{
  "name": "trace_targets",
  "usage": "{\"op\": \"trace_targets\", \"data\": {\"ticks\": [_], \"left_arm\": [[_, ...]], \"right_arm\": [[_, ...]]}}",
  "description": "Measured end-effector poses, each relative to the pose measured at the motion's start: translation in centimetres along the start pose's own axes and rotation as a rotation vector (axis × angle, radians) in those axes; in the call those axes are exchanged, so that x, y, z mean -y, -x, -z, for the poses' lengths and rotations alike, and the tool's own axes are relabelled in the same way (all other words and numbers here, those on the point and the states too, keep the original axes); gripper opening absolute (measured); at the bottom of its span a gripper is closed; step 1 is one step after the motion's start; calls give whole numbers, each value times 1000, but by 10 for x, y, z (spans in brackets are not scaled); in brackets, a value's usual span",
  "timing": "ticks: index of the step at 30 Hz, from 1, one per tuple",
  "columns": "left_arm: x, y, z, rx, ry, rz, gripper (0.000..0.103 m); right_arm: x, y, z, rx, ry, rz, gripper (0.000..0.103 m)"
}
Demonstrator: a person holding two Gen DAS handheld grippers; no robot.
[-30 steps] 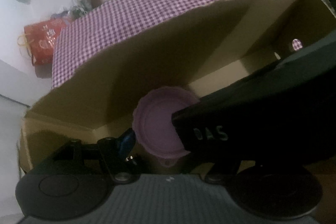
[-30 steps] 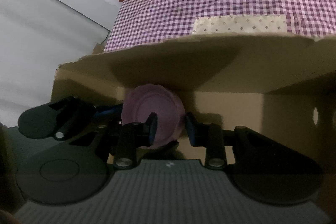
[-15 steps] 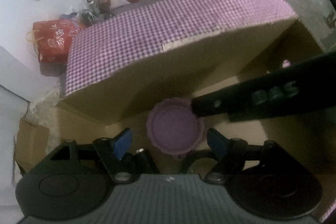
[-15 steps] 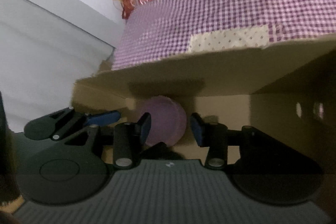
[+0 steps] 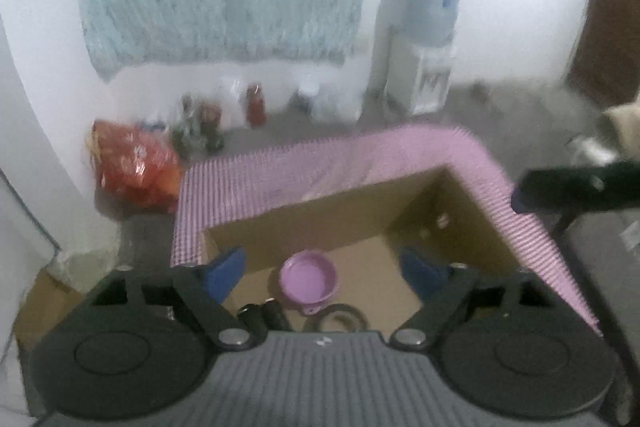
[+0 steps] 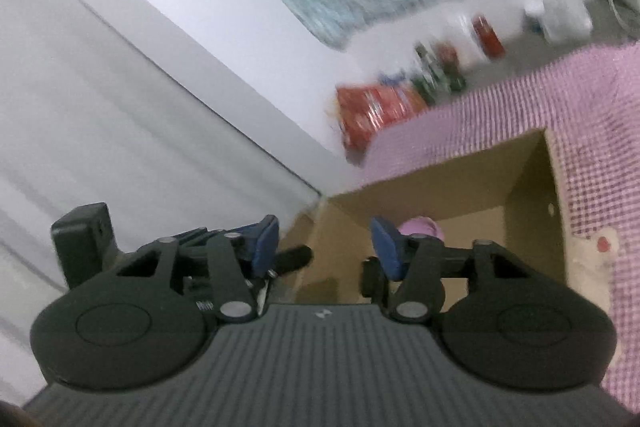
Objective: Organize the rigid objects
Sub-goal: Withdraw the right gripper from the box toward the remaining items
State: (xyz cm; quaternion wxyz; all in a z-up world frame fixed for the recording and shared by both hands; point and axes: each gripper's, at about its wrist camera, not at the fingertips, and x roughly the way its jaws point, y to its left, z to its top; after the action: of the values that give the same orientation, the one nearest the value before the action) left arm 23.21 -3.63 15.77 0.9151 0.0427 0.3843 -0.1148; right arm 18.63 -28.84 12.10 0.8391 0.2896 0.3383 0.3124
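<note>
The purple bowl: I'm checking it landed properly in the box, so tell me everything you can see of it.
The purple bowl is small, round and looks like plastic, with a raised rim and a little tab on its near edge. It sits upright, open side up, on the floor of the cardboard box, near the middle and clear of the walls. Nothing grips it. A tape roll lies just in front of it.

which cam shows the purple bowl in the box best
The left wrist view: the round purple plastic bowl lies whole on the cardboard box's floor. The right wrist view shows only its top edge behind a tongs finger.
</note>
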Motion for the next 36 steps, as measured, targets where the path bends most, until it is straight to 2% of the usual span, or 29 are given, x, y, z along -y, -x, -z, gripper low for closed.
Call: {"op": "trace_targets", "data": {"ticks": [4,6,7,10,18,21,25,28,33,36], "left_arm": [[17,49,18,45,10,33,98],[24,66,31,51,24,34,103],[26,73,37,53,37,38,103],[27,92,56,39,95,58,103],[12,118,95,48,197,105,103],[13,117,106,70,201,135,103],[24,105,123,112,163,152,103],[40,93,146,156,115,144,103],[88,71,183,187,-35,52,103],[114,51,202,191,-123,9,103]], "right_arm": [[-21,65,38,98,79,9,82],[-25,88,60,130,123,36,88],[-26,97,73,139,151,67,94],[-25,110,110,147,231,162,102],[-25,94,194,138,426,376,102],[-26,82,206,139,481,440,102],[-25,79,211,187,495,519,102],[-12,80,211,187,461,487,102],[17,83,217,224,343,401,102],[23,81,217,245,317,396,102]]}}
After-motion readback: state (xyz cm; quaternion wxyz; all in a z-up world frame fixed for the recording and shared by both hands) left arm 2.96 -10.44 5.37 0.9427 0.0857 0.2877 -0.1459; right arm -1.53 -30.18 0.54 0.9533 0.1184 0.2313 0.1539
